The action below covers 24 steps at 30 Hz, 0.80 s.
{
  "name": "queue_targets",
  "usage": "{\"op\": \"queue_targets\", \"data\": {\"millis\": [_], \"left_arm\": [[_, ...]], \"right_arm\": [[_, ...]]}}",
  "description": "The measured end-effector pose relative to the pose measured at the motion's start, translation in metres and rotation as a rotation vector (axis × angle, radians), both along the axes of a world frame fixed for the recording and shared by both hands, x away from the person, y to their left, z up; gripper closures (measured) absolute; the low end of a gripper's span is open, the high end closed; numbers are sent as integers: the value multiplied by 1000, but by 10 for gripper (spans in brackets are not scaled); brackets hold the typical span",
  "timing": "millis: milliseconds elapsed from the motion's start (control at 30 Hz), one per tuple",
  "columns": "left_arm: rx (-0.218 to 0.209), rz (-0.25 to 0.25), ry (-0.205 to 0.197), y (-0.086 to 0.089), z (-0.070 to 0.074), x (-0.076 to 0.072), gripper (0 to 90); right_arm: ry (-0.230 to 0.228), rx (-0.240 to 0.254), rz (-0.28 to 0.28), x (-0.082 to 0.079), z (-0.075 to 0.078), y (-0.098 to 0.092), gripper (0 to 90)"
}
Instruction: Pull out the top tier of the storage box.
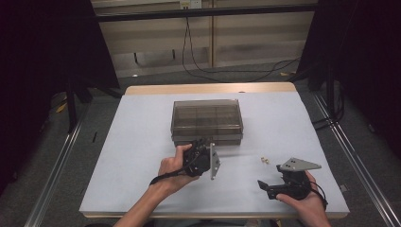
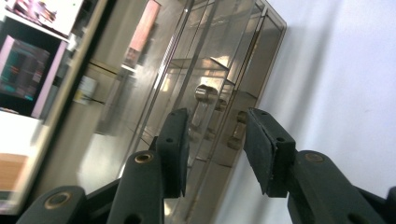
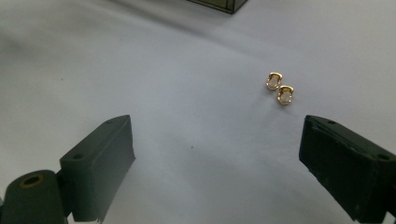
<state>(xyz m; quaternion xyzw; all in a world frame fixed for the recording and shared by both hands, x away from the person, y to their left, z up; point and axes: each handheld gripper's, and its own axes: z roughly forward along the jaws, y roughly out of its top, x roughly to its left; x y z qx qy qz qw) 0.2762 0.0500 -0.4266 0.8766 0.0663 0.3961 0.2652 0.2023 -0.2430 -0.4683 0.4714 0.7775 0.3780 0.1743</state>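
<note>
- Nearest, at the front edge of the white table (image 1: 132, 142), the right gripper (image 1: 263, 185) rests in the person's right hand, its jaws spread wide with nothing between them.
- Just beyond it, two small gold earrings (image 3: 279, 87) lie side by side on the table, touching or nearly so, ahead of the open jaws in the right gripper view and apart from both pads.
- Further left, the left gripper (image 1: 201, 142) is held at the front of the smoked clear box (image 1: 207, 120).
- Its jaws stand partly apart, the pads (image 2: 173, 149) either side of a small knob (image 2: 204, 93) on the box's front; they seem clear of it, though blur makes that hard to confirm.
- Farthest, the box sits mid-table with its lid down and dividers visible inside.
</note>
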Motion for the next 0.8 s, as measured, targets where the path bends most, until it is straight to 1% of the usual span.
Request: {"op": "queue_targets", "data": {"millis": [67,100,133,167,300,333,367,400,467,500,633,667,700,733,800], "left_arm": [[-38,-12,47,4,-1,1,611],[-42,-16,61,6,-1,2,616],[-63,-19,77,8,-1,2,626],[-77,-24,99,10,0,3,625],[-160,-38,179,21,10,9,625],[-178,-37,193,23,12,10,626],[-196,-39,216,26,13,12,626],[-219,-37,229,29,14,14,627],[-243,-42,269,35,15,17,633],[-253,-46,280,37,15,19,644],[-281,-68,359,43,19,27,683],[-288,-71,361,44,21,28,692],[-298,-78,378,46,24,30,700],[-306,-83,385,47,25,31,708],[-310,-82,397,49,27,35,715]], "right_arm": [[-1,1,-1,0,0,-1,94],[1,-1,0,0,0,-1,94],[1,-1,0,0,0,-1,94],[0,1,-2,0,0,-1,94],[-1,0,1,0,0,-1,94],[-1,2,-2,0,0,-1,94],[-1,2,-5,0,0,-1,94],[-2,2,-6,-1,0,-1,94],[0,2,-8,-1,0,-1,94],[1,-1,-6,0,0,-1,94],[2,0,1,0,0,0,93],[3,3,3,0,0,-1,92],[6,5,-1,0,0,-1,90],[10,3,-2,0,0,-1,89],[7,3,3,0,0,-1,87]]}}
